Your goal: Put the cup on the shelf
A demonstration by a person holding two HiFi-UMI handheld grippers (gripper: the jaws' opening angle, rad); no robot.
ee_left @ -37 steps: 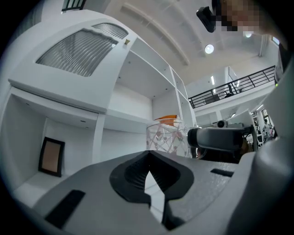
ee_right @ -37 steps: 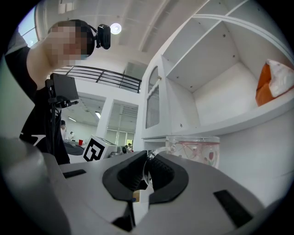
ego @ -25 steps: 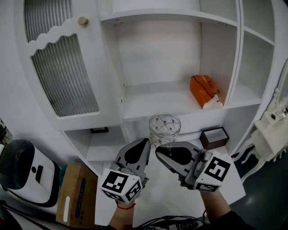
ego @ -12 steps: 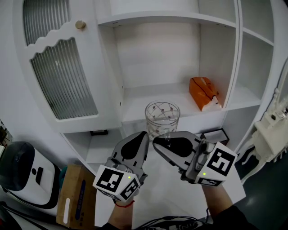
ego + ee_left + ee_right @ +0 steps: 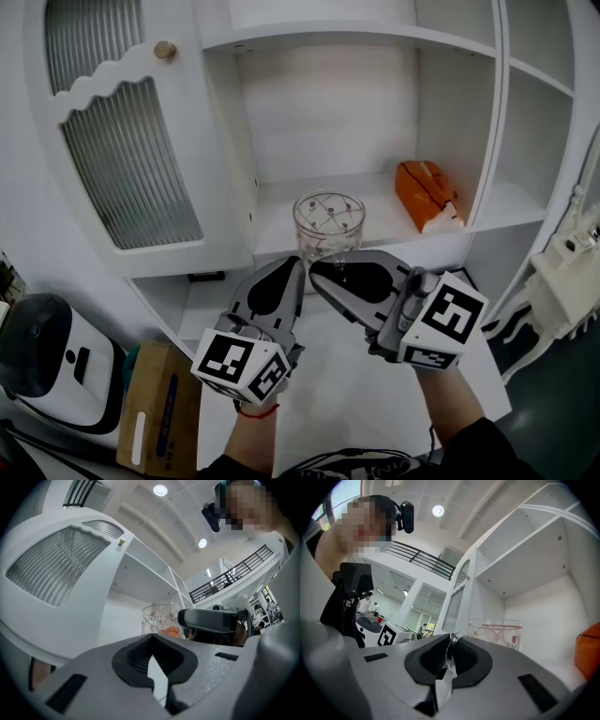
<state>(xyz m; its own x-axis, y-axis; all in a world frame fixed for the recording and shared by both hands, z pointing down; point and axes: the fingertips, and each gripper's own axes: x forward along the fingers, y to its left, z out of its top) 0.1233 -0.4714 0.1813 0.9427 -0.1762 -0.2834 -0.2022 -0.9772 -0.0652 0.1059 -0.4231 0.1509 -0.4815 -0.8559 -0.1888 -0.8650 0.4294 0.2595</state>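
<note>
Just past the tips of my right hand-held gripper (image 5: 326, 269), clamped on its handle, the clear patterned glass cup (image 5: 328, 223) hangs upright before the white shelf (image 5: 281, 217), which lies ahead; my left hand-held gripper (image 5: 292, 270) sits closed, empty.

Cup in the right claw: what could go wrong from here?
The right claw pinches only the thin glass handle of the cup, so it could swing or slip. Its base looks near the front edge of the shelf and might clip it. Set it clear of the orange pack.
</note>
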